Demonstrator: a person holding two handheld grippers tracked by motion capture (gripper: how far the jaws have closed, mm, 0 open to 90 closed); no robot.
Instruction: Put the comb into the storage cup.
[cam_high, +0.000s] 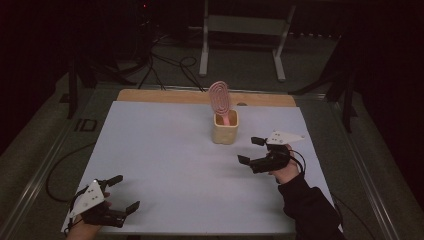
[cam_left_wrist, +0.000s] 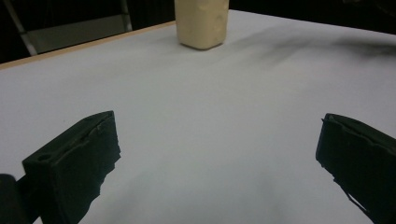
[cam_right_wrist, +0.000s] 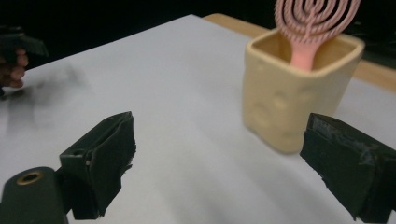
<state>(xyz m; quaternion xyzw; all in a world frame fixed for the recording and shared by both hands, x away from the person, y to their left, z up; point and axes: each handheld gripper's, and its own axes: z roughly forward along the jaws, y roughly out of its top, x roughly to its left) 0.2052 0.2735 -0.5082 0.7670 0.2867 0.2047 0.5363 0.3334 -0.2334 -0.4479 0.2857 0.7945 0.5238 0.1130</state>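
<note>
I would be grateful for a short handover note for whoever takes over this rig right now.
Left gripper: open, empty, at the near left corner of the white table.
Right gripper: open, empty, just right of the cream holder, not touching it.
Pink brush: stands handle-down in the holder, head sticking out above the rim.
Done: the brush sits in the holder and nothing is gripped.
Left: probably only to draw the right gripper clear, unless the brush is to come out.

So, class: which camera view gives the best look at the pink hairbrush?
The high view: the whole pink hairbrush stands handle-down in the cream cup. The right gripper view is closer but crops the brush's top. The left gripper view catches just the cup's base.
</note>
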